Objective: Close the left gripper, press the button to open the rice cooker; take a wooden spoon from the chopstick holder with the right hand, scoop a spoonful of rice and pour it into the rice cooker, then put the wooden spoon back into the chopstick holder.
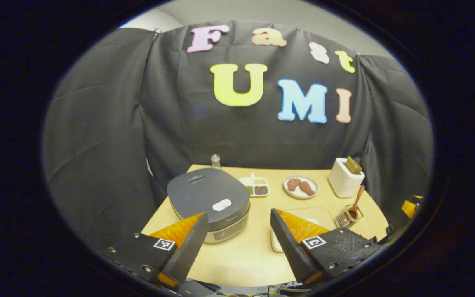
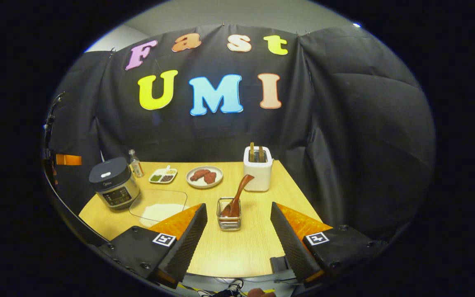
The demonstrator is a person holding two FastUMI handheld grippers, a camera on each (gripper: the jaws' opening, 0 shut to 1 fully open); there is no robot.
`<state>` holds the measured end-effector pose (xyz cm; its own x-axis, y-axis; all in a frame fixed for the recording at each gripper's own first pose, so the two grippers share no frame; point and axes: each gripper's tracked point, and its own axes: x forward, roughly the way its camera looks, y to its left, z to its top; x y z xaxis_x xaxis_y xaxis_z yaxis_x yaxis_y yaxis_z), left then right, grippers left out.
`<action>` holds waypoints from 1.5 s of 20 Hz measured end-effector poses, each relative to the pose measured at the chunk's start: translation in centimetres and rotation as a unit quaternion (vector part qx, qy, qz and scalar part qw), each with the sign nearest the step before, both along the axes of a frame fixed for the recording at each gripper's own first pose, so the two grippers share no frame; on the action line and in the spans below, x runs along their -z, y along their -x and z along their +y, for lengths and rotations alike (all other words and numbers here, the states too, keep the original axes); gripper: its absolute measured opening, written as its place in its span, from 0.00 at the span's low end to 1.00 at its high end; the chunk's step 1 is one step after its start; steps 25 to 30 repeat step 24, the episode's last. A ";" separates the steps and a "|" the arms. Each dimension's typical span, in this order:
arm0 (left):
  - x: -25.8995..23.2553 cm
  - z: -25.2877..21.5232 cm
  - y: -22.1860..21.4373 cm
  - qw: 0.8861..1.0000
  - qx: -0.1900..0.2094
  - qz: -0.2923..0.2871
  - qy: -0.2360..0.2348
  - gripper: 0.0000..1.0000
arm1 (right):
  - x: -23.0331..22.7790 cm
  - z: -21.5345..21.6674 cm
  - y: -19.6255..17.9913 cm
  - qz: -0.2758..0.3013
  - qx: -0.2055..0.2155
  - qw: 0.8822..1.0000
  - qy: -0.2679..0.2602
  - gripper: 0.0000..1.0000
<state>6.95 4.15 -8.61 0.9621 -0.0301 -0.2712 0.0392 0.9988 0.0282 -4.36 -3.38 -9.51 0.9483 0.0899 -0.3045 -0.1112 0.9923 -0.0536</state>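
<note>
Both tongs, left gripper [image 1: 239,239] and right gripper [image 2: 237,235], are spread; unclosed, the left may straddle the rice cooker [image 1: 209,202] ahead, probably missing its button [image 1: 222,204].

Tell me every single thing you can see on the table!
rice cooker: one, dark grey, lid shut, table's left end
wooden spoon: one, brown, standing in the holder
chopstick holder: one, clear, front middle
rice tray: one, clear, white rice inside, beside the cooker
white box: one, white, back right
plate: one, white, brown food
sectioned dish: one, white, back
bottle: one, clear, behind the cooker
table: one, light wood
left hand-held gripper: open
right hand-held gripper: open
</note>
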 end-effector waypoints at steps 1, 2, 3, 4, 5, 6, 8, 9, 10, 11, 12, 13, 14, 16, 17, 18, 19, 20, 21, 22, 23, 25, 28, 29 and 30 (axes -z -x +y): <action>-1.6 -0.2 1.3 1.000 0.005 -0.021 -0.003 0.95 | -1.2 0.5 0.1 -0.015 -0.004 1.000 0.001 0.98; -3.1 -0.3 2.8 0.999 0.011 -0.043 -0.005 0.96 | -2.2 1.1 0.2 -0.029 -0.010 1.000 0.001 0.98; -4.8 -1.1 3.9 0.998 0.017 -0.065 -0.004 0.97 | -3.4 1.7 0.4 -0.043 -0.016 0.999 -0.001 0.98; -6.5 -1.7 5.2 0.996 0.026 -0.088 -0.001 0.97 | -4.6 2.1 0.7 -0.057 -0.022 0.998 -0.004 0.98; -8.1 -2.3 6.6 0.994 0.035 -0.108 0.002 0.97 | -5.9 2.4 1.0 -0.073 -0.025 0.997 -0.005 0.98; -9.1 -2.5 7.9 0.991 0.038 -0.125 0.006 0.96 | -7.1 2.4 1.4 -0.090 -0.025 0.996 -0.004 0.98; -9.9 -3.0 9.7 0.988 0.036 -0.146 0.021 0.97 | -9.1 2.0 2.1 -0.121 -0.017 0.993 0.003 0.98; -10.1 -3.1 10.5 0.987 0.033 -0.155 0.029 0.96 | -9.8 1.7 2.6 -0.133 -0.010 0.991 0.003 0.98; -10.2 -3.1 11.2 0.985 0.030 -0.164 0.037 0.96 | -10.4 1.5 3.1 -0.144 -0.002 0.990 -0.001 0.98; -10.2 -3.1 11.8 0.984 0.030 -0.171 0.039 0.97 | -10.8 1.3 3.5 -0.152 0.005 0.988 -0.008 0.98; -10.1 -2.5 12.2 0.984 0.027 -0.174 0.037 0.97 | -10.9 1.0 3.8 -0.157 0.014 0.987 -0.014 0.98; -9.9 -2.1 12.5 0.983 0.023 -0.177 0.035 0.96 | -11.0 0.6 3.9 -0.160 0.022 0.987 -0.020 0.98; -9.5 -2.1 12.6 0.984 0.020 -0.175 0.037 0.96 | -10.8 0.2 3.9 -0.162 0.030 0.986 -0.025 0.98; -8.6 -2.5 12.8 0.985 0.019 -0.163 0.051 0.96 | -10.3 -0.5 4.0 -0.156 0.038 0.987 -0.027 0.98; -8.4 -2.6 12.7 0.985 0.017 -0.160 0.060 0.96 | -10.1 -0.7 4.0 -0.153 0.040 0.987 -0.026 0.98; -8.3 -2.6 12.6 0.985 0.015 -0.159 0.067 0.94 | -9.9 -1.0 4.0 -0.150 0.043 0.988 -0.023 0.98; -8.3 -2.6 12.6 0.984 0.014 -0.159 0.073 0.97 | -9.8 -1.4 4.1 -0.146 0.045 0.988 -0.022 0.98; -8.2 -2.5 12.5 0.984 0.011 -0.158 0.077 0.97 | -9.5 -1.4 4.2 -0.143 0.045 0.988 -0.023 0.98; -8.0 -2.5 12.5 0.984 0.008 -0.157 0.079 0.97 | -9.3 -1.3 4.3 -0.139 0.044 0.989 -0.025 0.98; -7.7 -2.4 12.6 0.985 0.007 -0.154 0.080 0.96 | -9.0 -1.3 4.4 -0.135 0.043 0.990 -0.025 0.98; -7.5 -2.4 12.6 0.985 0.006 -0.152 0.081 0.97 | -8.7 -1.2 4.4 -0.131 0.042 0.990 -0.024 0.98; -7.3 -2.4 12.7 0.986 0.006 -0.149 0.080 0.95 | -8.5 -1.1 4.4 -0.128 0.040 0.991 -0.024 0.98; -7.3 -2.4 12.7 0.986 0.006 -0.149 0.080 0.95 | -8.5 -1.1 4.4 -0.128 0.040 0.991 -0.024 0.98; -7.3 -2.4 12.7 0.986 0.006 -0.149 0.080 0.95 | -8.5 -1.1 4.4 -0.128 0.040 0.991 -0.024 0.98; -7.3 -2.4 12.7 0.986 0.006 -0.149 0.080 0.95 | -8.5 -1.1 4.4 -0.128 0.040 0.991 -0.024 0.98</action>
